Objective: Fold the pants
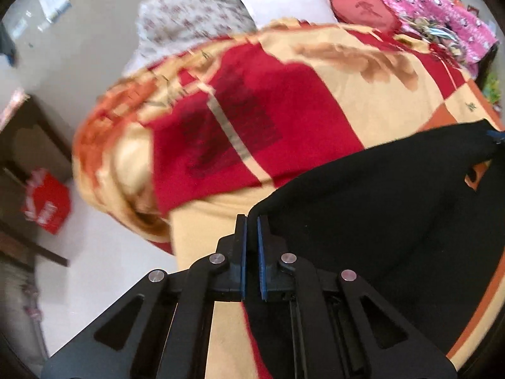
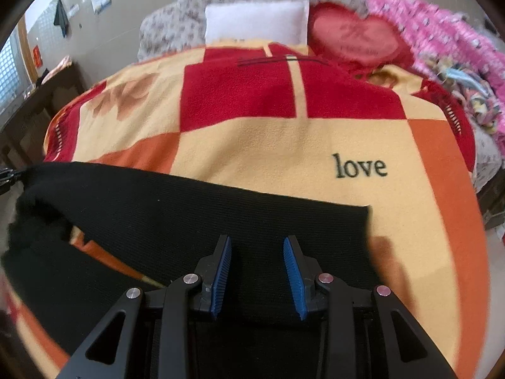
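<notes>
Black pants (image 1: pixel 378 214) lie on a bed covered by a red, yellow and orange blanket (image 1: pixel 284 110). In the left wrist view my left gripper (image 1: pixel 251 224) is shut on an edge of the pants, which hang from it to the right. In the right wrist view the pants (image 2: pixel 189 214) spread across the blanket (image 2: pixel 284 151), one part folded over. My right gripper (image 2: pixel 257 246) is open just above the black cloth near its right edge, holding nothing. The left gripper's tip shows at the far left edge.
A white pillow (image 2: pixel 255 22), a red heart cushion (image 2: pixel 353 41) and a pink blanket (image 2: pixel 448 47) lie at the head of the bed. A dark wooden table (image 2: pixel 41 101) stands left of the bed. A red box (image 1: pixel 47 202) sits on the floor.
</notes>
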`<state>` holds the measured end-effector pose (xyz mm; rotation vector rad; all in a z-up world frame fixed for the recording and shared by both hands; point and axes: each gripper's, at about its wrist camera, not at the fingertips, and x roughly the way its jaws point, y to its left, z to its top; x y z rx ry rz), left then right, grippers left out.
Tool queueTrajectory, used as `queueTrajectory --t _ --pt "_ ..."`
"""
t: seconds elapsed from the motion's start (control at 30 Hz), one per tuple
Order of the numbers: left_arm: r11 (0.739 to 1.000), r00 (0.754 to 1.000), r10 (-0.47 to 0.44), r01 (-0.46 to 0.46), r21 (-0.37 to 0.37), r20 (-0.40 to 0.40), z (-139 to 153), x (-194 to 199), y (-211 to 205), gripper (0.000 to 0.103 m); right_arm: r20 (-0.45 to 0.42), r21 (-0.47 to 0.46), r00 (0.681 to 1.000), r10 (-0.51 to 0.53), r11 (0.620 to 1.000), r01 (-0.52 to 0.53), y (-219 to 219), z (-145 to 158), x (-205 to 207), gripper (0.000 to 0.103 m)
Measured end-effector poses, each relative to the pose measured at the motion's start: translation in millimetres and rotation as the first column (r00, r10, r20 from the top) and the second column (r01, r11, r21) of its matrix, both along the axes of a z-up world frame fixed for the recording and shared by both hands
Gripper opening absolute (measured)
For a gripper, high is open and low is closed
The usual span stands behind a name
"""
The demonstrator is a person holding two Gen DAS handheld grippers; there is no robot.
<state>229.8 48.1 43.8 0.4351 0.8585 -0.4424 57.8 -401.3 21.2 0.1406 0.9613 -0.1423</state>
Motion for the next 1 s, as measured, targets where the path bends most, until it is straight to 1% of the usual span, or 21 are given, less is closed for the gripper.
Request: queueTrajectory --t 0.03,0.1,0.13,0.17,0.2,0.23,0.27,0.33,0.4,0.47,0.5,0.57,0.67,0.7,0.73,0.77,0.83,0.87,1.0 --pt "1.0 0.999 0.022 -0.022 0.014 0.039 8.7 -5.6 -0.9 0.005 0.017 -0.003 1.0 -0.02 1.0 0.02 -11.3 15.6 -2.3 0.033" --pt "0.998 0.996 0.044 -0.047 0.031 0.081 18.7 -10.8 -0.4 0.005 0.059 0.012 0.996 -0.068 0.998 0.068 -35.8 41.0 -6.0 0.035" --pt "0.997 0.993 0.058 -0.062 0.039 0.098 23.1 -12.2 -1.2 0.005 0.057 0.038 0.993 -0.108 0.994 0.106 -52.7 51.0 -4.9 0.035" --pt "0.996 0.993 0.062 -0.068 0.049 0.101 24.1 -12.0 -3.6 0.005 0.04 0.057 0.991 -0.128 0.99 0.126 -62.7 54.7 -2.0 0.035" --pt "0.996 0.991 0.063 -0.071 0.063 0.114 24.1 -13.2 -6.0 0.005 -0.005 0.085 0.992 -0.13 0.988 0.13 -74.4 54.3 6.1 0.035" --pt "0.994 0.99 0.064 -0.075 0.08 0.126 22.8 -14.1 -9.4 0.005 -0.035 0.099 0.992 -0.123 0.987 0.126 -79.6 51.8 12.6 0.035" --pt "0.993 0.989 0.071 -0.082 0.08 0.13 22.5 -15.0 -9.8 0.005 -0.055 0.109 0.991 -0.125 0.985 0.131 -83.6 48.6 17.5 0.035" --pt "0.993 0.988 0.104 -0.109 0.038 0.113 24.4 -13.9 -5.4 0.005 -0.108 0.147 0.985 -0.131 0.978 0.146 -91.0 37.6 27.2 0.035" --pt "0.992 0.987 0.129 -0.129 -0.009 0.097 28.3 -14.4 -1.5 0.005 -0.163 0.182 0.981 -0.106 0.974 0.135 -94.0 21.8 36.8 0.035" --pt "0.989 0.986 0.144 -0.141 -0.043 0.084 30.5 -16.9 -0.2 0.005 -0.181 0.194 0.978 -0.107 0.971 0.142 -95.3 10.4 41.8 0.035" --pt "0.988 0.986 0.148 -0.144 -0.051 0.081 31.0 -18.1 -0.4 0.005 -0.189 0.198 0.976 -0.11 0.969 0.147 -96.5 4.8 45.2 0.035" --pt "0.989 0.985 0.145 -0.142 -0.043 0.089 31.2 -21.7 -2.7 0.005 -0.219 0.195 0.969 -0.117 0.968 0.161 -98.4 -7.6 51.7 0.035" --pt "0.991 0.987 0.135 -0.132 -0.034 0.084 29.2 -23.5 -7.1 0.005 -0.224 0.177 0.971 -0.085 0.976 0.127 -93.6 -10.2 55.6 0.033" --pt "0.991 0.988 0.131 -0.128 -0.032 0.083 28.3 -23.8 -8.0 0.005 -0.226 0.178 0.972 -0.069 0.978 0.111 -91.5 -9.8 55.6 0.029" --pt "0.992 0.989 0.124 -0.122 -0.031 0.076 27.0 -23.9 -9.3 0.005 -0.24 0.171 0.97 -0.049 0.981 0.092 -88.0 -9.9 55.8 0.028" --pt "0.993 0.991 0.113 -0.111 -0.032 0.068 25.1 -23.6 -10.9 0.005 -0.245 0.156 0.968 -0.048 0.984 0.089 -86.3 -8.8 55.2 0.028" --pt "0.994 0.992 0.106 -0.105 -0.016 0.074 21.0 -23.3 -13.7 0.005 -0.234 0.158 0.971 -0.043 0.984 0.081 -84.3 -6.6 52.8 0.027" --pt "0.995 0.993 0.1 -0.099 -0.014 0.064 18.1 -22.2 -15.1 0.005 -0.233 0.157 0.971 -0.048 0.984 0.087 -85.5 -6.8 51.3 0.027" --pt "0.995 0.994 0.097 -0.097 -0.01 0.042 10.7 -20.3 -19.4 0.005 -0.243 0.157 0.969 -0.04 0.984 0.08 -87.3 -15.1 52.4 0.026"
